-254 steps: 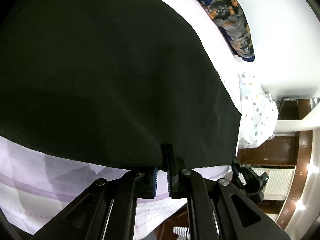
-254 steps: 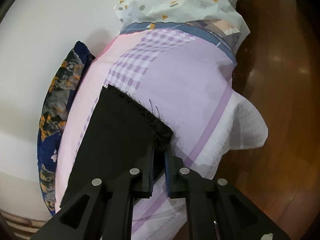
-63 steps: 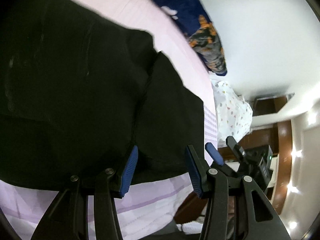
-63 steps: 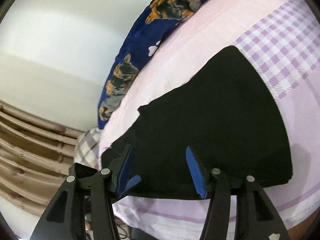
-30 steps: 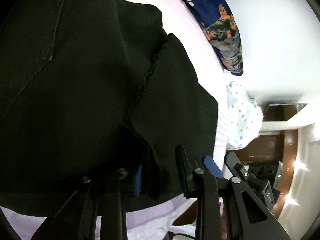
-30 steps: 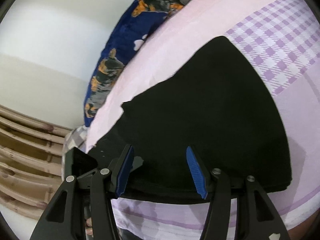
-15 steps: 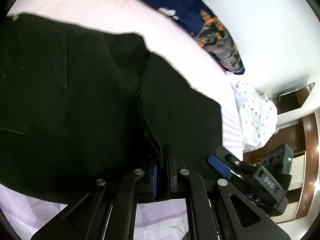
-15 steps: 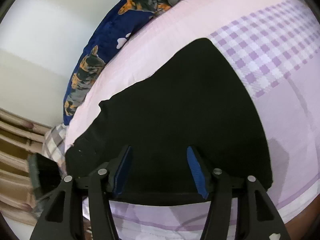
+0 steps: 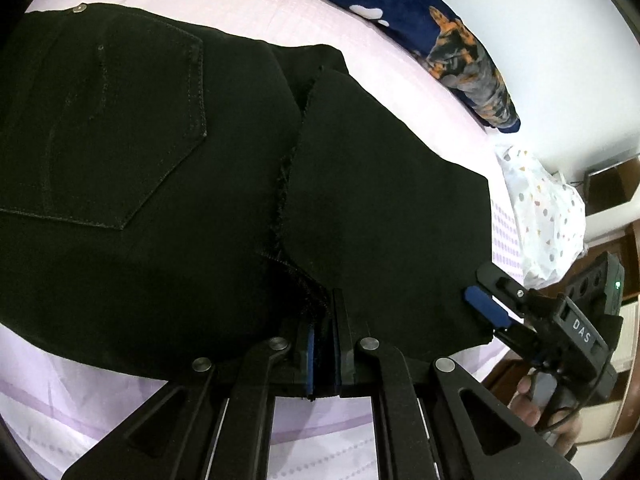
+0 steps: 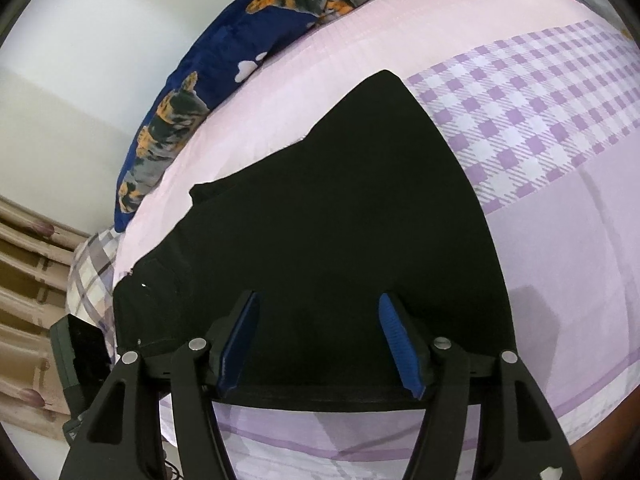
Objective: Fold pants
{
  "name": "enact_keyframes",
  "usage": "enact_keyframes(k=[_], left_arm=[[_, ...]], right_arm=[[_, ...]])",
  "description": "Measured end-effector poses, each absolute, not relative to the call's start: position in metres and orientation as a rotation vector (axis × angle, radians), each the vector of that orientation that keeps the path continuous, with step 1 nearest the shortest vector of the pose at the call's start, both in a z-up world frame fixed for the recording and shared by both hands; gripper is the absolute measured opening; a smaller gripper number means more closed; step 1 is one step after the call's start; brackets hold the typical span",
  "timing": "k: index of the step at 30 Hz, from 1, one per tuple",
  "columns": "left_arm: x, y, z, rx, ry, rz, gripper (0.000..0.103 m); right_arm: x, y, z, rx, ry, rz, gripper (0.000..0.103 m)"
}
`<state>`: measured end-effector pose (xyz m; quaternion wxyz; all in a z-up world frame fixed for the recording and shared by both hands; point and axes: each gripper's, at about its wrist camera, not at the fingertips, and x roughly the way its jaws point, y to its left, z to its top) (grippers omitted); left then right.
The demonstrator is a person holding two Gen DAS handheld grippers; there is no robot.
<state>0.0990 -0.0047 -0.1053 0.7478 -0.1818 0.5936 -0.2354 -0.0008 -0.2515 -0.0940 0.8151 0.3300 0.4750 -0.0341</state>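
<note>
The left gripper (image 9: 323, 350) is clamped on the frayed hem edge of the black pants (image 9: 168, 184), which lie folded on the bed (image 9: 328, 28); the right gripper (image 10: 318, 340) hovers over the folded leg with its jaws apart, having just been widening, nothing pinched between them; a dog-print pillow (image 10: 224, 68) lies along the wall.

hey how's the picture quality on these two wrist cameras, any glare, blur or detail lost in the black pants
Left wrist view: sharp, strong fisheye bending; pocket stitching on the black pants stays readable, though the fabric near the left hand-held gripper sinks into shadow. Right wrist view: also sharp, but the pants read as flat black with almost no texture; the checked bedsheet is evenly lit, no glare.
</note>
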Motion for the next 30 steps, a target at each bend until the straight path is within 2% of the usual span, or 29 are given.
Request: enact_keyframes(k=[8, 14, 18, 22, 30], left_arm=[[0.085, -0.016, -0.100, -0.262, 1.251, -0.514, 0.007], [0.083, -0.018, -0.098, -0.192, 1.210, -0.522, 0.012], [0.084, -0.017, -0.098, -0.198, 1.202, -0.532, 0.012], [0.084, -0.012, -0.097, -0.219, 1.188, -0.516, 0.017], [0.077, 0.035, -0.079, -0.330, 1.073, -0.440, 0.024]], right_arm=[[-0.003, -0.257, -0.098, 0.704, 1.037, -0.082, 0.058], [-0.009, -0.262, -0.098, 0.744, 1.041, -0.083, 0.058], [-0.014, -0.263, -0.099, 0.755, 1.046, -0.080, 0.058], [-0.015, -0.255, -0.097, 0.702, 1.036, -0.091, 0.059], [-0.010, -0.237, -0.093, 0.603, 1.044, -0.096, 0.066]])
